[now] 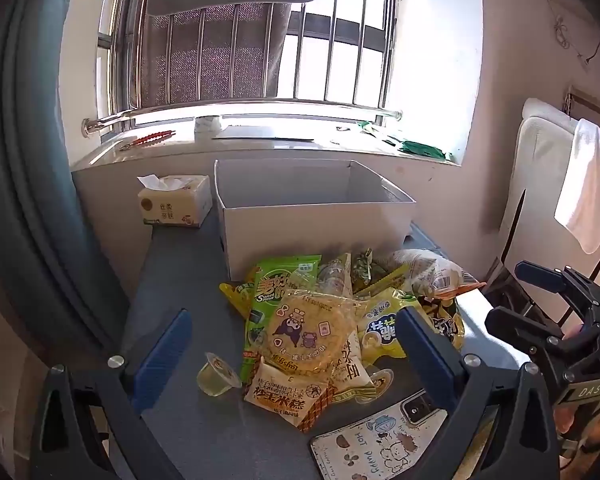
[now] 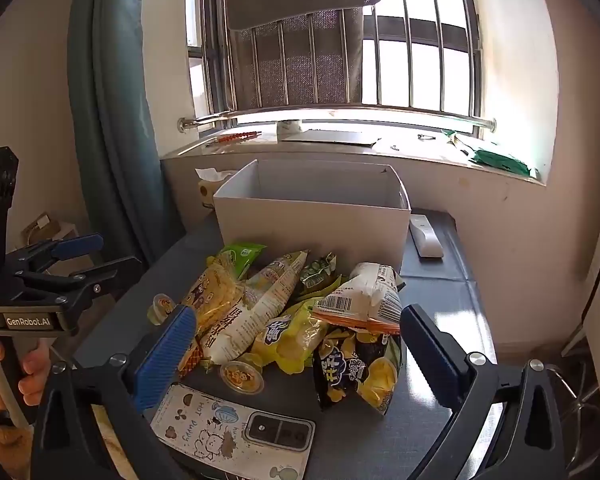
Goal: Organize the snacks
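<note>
A pile of snack packets (image 1: 332, 320) lies on the dark grey table (image 1: 180, 280), in front of an empty white box (image 1: 312, 216). On top of the pile is a round cracker pack (image 1: 310, 336), over a green bag (image 1: 276, 280). A small jelly cup (image 1: 218, 374) stands apart at the pile's left. My left gripper (image 1: 296, 354) hangs open above the near side of the pile, touching nothing. In the right wrist view my right gripper (image 2: 298, 352) is open over the same pile (image 2: 300, 312), above a dark blue chip bag (image 2: 356, 368), and the white box (image 2: 312, 216) stands behind.
A phone in a cartoon case (image 2: 236, 436) lies at the table's near edge. A tissue pack (image 1: 176, 206) sits left of the box and a white remote (image 2: 426, 236) to its right. Behind are a window sill and a curtain. A hand (image 2: 32, 364) holds the left gripper (image 2: 104, 256).
</note>
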`<state>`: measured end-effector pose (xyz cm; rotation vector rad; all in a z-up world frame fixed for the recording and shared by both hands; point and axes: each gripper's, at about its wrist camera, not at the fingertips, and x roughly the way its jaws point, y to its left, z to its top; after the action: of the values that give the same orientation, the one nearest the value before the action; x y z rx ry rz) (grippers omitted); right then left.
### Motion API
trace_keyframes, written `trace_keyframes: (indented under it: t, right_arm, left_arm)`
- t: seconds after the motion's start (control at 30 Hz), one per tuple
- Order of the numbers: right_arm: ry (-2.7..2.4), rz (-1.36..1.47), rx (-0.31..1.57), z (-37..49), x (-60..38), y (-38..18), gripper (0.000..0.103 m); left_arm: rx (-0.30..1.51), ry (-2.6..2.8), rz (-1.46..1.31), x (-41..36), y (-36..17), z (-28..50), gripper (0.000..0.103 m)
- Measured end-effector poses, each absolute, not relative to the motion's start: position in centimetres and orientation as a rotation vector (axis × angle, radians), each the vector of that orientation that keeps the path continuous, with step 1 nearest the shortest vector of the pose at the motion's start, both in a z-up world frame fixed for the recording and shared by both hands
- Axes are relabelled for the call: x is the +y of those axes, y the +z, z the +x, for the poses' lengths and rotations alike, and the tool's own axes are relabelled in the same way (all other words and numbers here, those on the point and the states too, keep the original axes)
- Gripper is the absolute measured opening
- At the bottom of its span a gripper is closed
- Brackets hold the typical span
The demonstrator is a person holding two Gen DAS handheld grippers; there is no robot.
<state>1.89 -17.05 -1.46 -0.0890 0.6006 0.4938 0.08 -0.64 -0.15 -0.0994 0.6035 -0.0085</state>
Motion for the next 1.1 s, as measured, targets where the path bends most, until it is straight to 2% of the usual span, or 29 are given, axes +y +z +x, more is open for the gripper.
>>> trace_keyframes:
  t: [1.1]
  right_arm:
    - [0.513, -0.08, 0.609, 1.69, -16.91, -1.71, 0.103]
  left_arm:
    - [0.619, -0.017, -0.096, -0.92, -0.59, 0.16, 0.103]
